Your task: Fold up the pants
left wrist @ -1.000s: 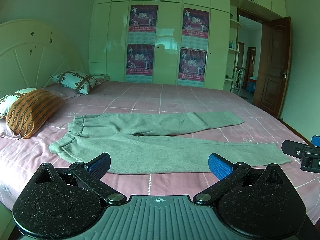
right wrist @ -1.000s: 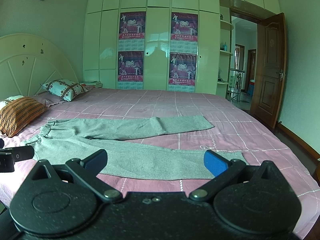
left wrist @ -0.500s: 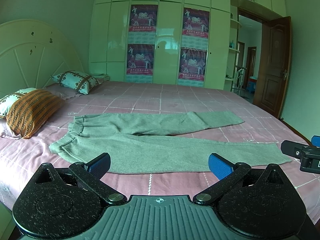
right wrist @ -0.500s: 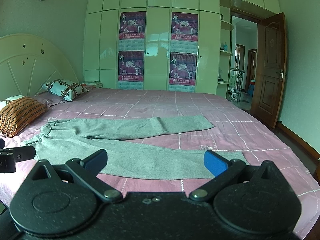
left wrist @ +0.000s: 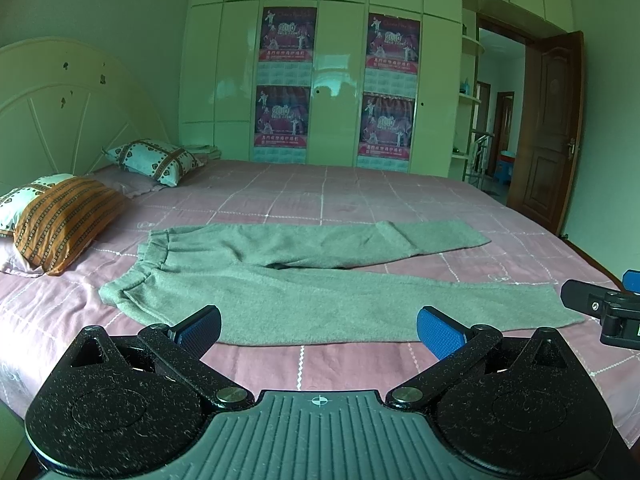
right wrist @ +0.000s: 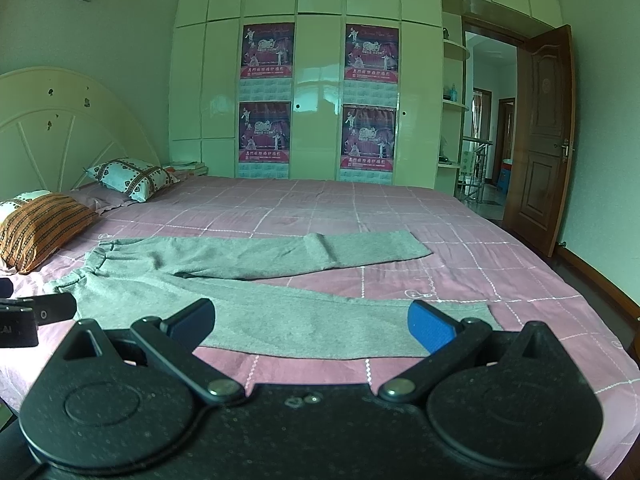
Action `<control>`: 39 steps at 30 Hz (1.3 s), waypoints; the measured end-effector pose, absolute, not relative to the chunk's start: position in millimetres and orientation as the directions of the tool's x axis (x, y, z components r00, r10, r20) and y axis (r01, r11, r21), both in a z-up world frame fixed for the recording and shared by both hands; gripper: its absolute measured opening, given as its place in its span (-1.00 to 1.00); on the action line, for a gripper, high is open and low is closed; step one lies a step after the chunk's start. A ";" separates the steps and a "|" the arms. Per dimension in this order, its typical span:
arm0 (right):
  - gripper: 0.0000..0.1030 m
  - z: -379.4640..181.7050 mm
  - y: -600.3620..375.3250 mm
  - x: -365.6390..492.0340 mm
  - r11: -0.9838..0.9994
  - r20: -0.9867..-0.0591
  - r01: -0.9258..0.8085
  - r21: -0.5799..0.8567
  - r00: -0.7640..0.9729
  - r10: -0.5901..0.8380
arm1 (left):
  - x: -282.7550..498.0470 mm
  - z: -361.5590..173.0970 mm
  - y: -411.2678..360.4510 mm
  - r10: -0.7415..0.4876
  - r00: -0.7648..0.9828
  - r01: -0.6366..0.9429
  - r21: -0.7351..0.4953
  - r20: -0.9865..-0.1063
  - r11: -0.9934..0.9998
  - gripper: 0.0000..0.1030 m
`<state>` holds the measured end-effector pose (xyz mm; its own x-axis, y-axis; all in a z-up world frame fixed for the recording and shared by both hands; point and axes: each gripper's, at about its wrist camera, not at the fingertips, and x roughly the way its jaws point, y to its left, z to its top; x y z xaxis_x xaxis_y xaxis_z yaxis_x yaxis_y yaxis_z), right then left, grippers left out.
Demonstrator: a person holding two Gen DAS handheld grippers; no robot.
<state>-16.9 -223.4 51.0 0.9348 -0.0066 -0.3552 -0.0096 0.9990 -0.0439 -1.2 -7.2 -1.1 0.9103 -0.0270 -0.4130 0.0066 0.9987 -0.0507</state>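
Grey pants [left wrist: 312, 300] [right wrist: 256, 312] lie flat on the pink checked bedspread [left wrist: 360, 196] [right wrist: 360, 208], waistband toward the pillows at the left, legs spread apart toward the right. My left gripper [left wrist: 318, 330] hovers open above the near edge of the closer leg, nothing between its blue pads. My right gripper [right wrist: 312, 326] is open too, over the closer leg nearer its cuff. Each gripper shows at the edge of the other's view: the right gripper's black tip [left wrist: 600, 308] by the cuff, the left one's tip [right wrist: 36, 312] by the waistband.
An orange striped pillow [left wrist: 64, 220] and a patterned pillow [left wrist: 156, 160] rest by the cream headboard [left wrist: 60, 112]. A wardrobe with posters [left wrist: 336, 80] fills the far wall. A brown door [left wrist: 552, 128] stands ajar at the right, past the foot of the bed.
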 end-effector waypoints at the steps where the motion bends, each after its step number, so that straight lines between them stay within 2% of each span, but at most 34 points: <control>1: 0.89 52.2 -222.9 -16.3 0.999 -0.356 -0.016 -0.042 0.935 0.000 | 0.2 -1.3 -5.7 -0.017 0.908 -0.003 -0.048 -0.419 0.999 1.00; 5: 0.89 59.4 -219.3 -15.8 0.997 -0.331 -0.081 0.003 0.940 0.078 | 17.3 -3.7 19.6 0.062 0.893 -0.100 -0.061 -0.446 0.993 1.00; 9: 0.89 67.2 -212.4 12.9 0.984 -0.345 -0.178 0.021 0.922 0.174 | 40.6 -12.5 68.9 0.020 0.888 -0.110 -0.169 -0.459 0.979 1.00; 13: 0.89 73.7 -203.3 45.3 0.968 -0.352 -0.249 0.018 0.905 0.240 | 71.1 -18.0 95.0 0.096 0.869 -0.122 -0.022 -0.485 0.992 1.00; 15: 0.89 74.0 -199.6 64.0 0.958 -0.361 -0.285 0.023 0.892 0.274 | 87.6 -18.5 115.6 0.059 0.861 -0.097 -0.050 -0.505 0.994 1.00; 21: 0.88 63.3 -183.8 131.4 0.950 -0.412 -0.313 -0.003 0.865 0.284 | 162.6 -30.0 180.9 0.104 0.842 -0.161 -0.064 -0.529 0.985 0.98; 23: 0.89 58.5 -178.2 163.4 0.951 -0.422 -0.308 -0.013 0.864 0.273 | 200.4 -32.2 202.6 0.113 0.837 -0.158 -0.039 -0.535 0.987 0.40; 25: 0.88 53.9 -172.8 200.9 0.941 -0.452 -0.339 -0.009 0.841 0.298 | 244.8 -36.5 223.9 0.090 0.827 -0.137 -0.044 -0.556 0.990 0.30; 27: 0.81 50.5 -166.7 239.6 0.930 -0.465 -0.365 -0.034 0.830 0.309 | 292.5 -44.4 240.8 0.101 0.810 -0.120 0.005 -0.578 0.993 0.30; 29: 0.65 47.0 -160.0 281.5 0.917 -0.471 -0.393 -0.069 0.823 0.318 | 343.6 -57.6 263.1 0.105 0.788 -0.102 0.040 -0.607 0.994 0.31; 34: 0.24 26.5 -151.4 382.2 0.913 -0.509 -0.404 -0.060 0.799 0.321 | 425.0 -101.0 308.4 0.050 0.757 -0.129 -0.075 -0.652 0.989 0.31; 39: 0.18 -11.6 -125.4 465.4 0.884 -0.556 -0.460 -0.086 0.758 0.341 | 496.2 -139.9 319.7 0.034 0.710 -0.115 -0.067 -0.704 0.991 0.31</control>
<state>465.4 -125.4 -11.6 0.7579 0.3406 -0.5564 -0.4601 0.8837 -0.0859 496.2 319.7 -139.9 0.7097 0.0343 -0.7036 -0.1146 0.9911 -0.0673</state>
